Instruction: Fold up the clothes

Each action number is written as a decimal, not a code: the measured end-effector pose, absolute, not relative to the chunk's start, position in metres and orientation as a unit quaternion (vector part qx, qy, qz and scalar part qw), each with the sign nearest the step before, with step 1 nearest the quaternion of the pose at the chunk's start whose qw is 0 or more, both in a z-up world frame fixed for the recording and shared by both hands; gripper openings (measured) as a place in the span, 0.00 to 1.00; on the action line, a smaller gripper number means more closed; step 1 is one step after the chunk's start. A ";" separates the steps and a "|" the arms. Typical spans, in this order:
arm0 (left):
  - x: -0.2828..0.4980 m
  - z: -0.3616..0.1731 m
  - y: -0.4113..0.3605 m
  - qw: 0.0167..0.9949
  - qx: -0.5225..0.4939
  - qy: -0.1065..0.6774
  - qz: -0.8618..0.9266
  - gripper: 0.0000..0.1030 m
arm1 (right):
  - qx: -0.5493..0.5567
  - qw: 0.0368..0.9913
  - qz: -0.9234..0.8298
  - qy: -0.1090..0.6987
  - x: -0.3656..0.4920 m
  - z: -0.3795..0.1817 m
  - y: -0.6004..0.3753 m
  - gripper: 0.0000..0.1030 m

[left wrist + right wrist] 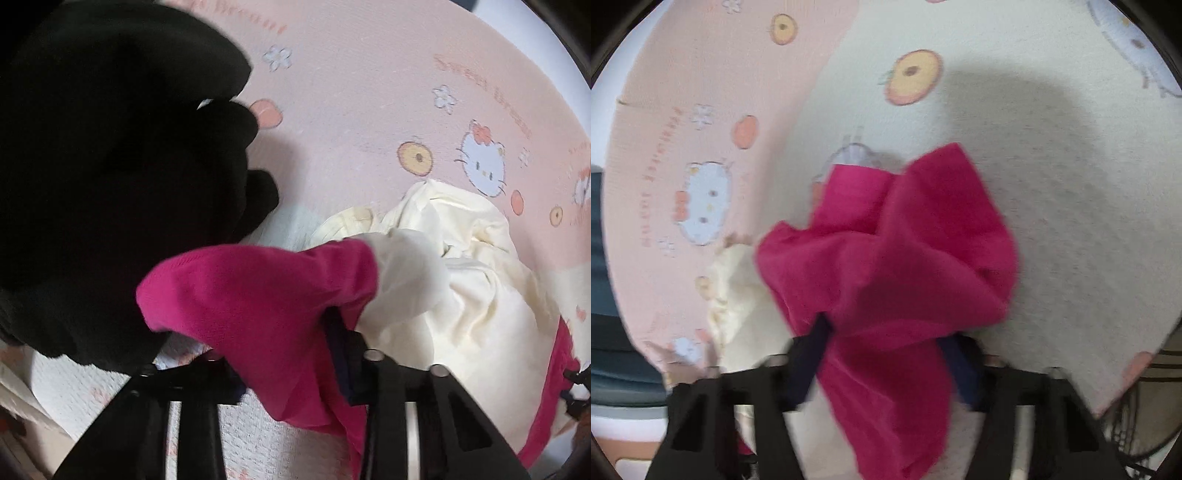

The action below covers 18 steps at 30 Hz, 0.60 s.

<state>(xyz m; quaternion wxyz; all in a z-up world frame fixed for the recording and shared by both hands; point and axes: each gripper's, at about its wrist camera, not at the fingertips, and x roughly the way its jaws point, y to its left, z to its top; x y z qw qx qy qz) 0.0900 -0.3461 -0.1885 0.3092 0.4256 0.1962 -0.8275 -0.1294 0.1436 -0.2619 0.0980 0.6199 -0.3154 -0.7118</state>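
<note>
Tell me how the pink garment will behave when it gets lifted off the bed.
The pink garment probably flops: it already bunches and drapes between the right gripper fingers. It looks thin and light, likely sagging between grips. It may drag the cream garment lying against it.

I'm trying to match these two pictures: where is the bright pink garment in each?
Left wrist view: pink garment at lower centre, draped between the gripper's fingers.
Right wrist view: pink garment fills the centre.
Shared landmark: the cream garment beside it.
</note>
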 end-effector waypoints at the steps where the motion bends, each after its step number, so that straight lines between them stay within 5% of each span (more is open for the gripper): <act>1: 0.088 -0.187 -0.343 0.312 0.426 0.188 -0.828 0.28 | 0.624 0.097 -0.713 -0.307 -0.130 -0.262 0.145 0.29; 4: 0.084 -0.178 -0.335 0.323 0.416 0.167 -0.833 0.27 | 0.615 0.112 -0.727 -0.285 -0.132 -0.257 0.148 0.10; 18: 0.122 -0.155 -0.325 0.386 0.384 0.144 -0.826 0.12 | 0.542 0.080 -0.781 -0.300 -0.138 -0.215 0.199 0.02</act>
